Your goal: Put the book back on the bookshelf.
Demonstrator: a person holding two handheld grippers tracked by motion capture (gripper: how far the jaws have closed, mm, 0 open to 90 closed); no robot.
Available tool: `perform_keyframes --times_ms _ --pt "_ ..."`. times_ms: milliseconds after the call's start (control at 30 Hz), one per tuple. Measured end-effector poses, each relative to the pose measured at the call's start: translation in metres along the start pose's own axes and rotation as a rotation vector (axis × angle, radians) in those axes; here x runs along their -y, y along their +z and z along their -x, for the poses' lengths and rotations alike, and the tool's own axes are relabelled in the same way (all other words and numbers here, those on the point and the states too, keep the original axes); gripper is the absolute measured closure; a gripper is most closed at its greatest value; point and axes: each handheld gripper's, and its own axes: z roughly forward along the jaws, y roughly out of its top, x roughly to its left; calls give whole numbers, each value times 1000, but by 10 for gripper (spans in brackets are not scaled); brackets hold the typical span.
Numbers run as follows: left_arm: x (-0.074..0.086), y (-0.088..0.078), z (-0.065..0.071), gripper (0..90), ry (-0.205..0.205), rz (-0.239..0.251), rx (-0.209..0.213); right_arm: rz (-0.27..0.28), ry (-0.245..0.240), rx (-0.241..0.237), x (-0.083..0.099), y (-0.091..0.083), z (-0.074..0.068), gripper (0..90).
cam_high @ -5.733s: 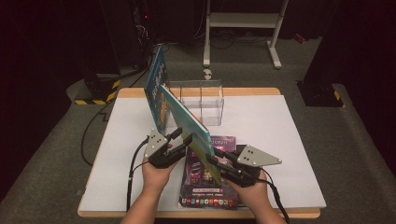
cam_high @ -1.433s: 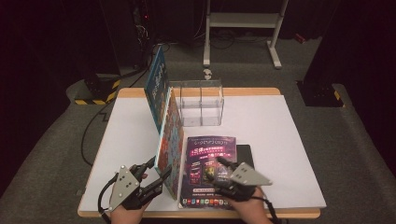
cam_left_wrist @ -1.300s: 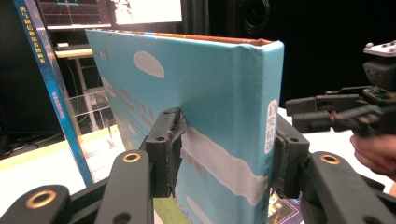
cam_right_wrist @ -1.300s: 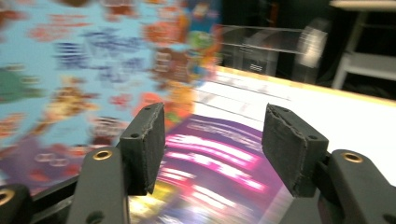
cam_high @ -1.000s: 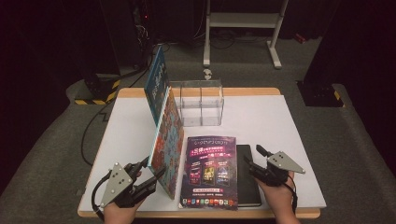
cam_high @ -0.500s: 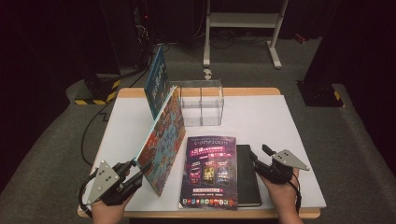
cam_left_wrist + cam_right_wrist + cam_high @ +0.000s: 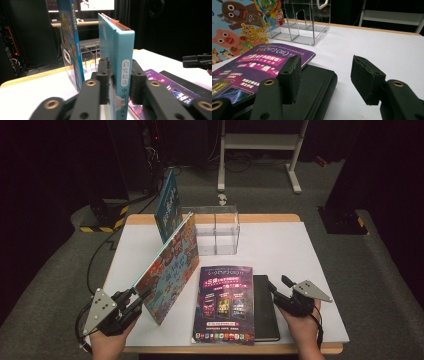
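My left gripper (image 7: pixel 117 82) has just been closing; its fingers (image 7: pixel 103 75) grasp the blue book (image 7: pixel 120 60), whose spine text shows here; right fingers (image 7: pixel 292 75) gape beside the black book (image 7: pixel 317 82).

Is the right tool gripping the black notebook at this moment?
No: in the right gripper view the right tool stands open above the black notebook, its pads clear of the cover with bare table between them.

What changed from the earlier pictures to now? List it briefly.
The left gripper, its jaws just closing, now clamps the spine of the colourful picture book. It has drawn that book leftward off the stack, leaning, its near corner on the table. The right gripper let go and shifted right; its jaws stand open. The purple magazine, black notebook, clear rack and standing blue book stayed put.
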Motion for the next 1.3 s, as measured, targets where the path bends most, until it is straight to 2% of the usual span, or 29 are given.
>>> perform_keyframes --times_ms 133,400,500,533,600,733,833,900,967,1067,1133,1233,1300 --pt "3 6 -1 678 -6 -31 0 -4 5 -2 1 1 -1 415" --pt "4 22 -5 669 -2 -26 -38 -16 6 -9 3 4 -2 415" --pt "4 26 -5 608 -2 -29 -53 -17 6 -8 3 4 -2 416" --pt "4 31 -5 600 -19 -42 -60 -19 12 -9 4 4 -1 415" --pt "5 35 -6 639 -20 -51 -49 -20 16 -10 5 5 0 415" --pt "7 41 -8 642 -3 -54 -57 -17 20 -12 5 4 0 415" --pt "7 43 -11 697 -11 -59 -33 -17 23 -13 5 3 1 414" --pt "8 44 -9 738 6 -64 -27 -19 26 -15 5 4 1 414" --pt "9 46 -7 740 24 -53 -31 -19 26 -16 5 4 1 414" --pt "8 46 -6 743 17 -35 -27 -16 27 -16 5 3 1 414" --pt "7 47 -5 719 16 -16 -27 -13 31 -17 5 3 1 414" --pt "6 48 -4 722 5 -22 -48 -14 34 -18 5 3 1 414" --pt "6 49 -3 742 12 -28 -66 -15 36 -18 5 3 1 414"
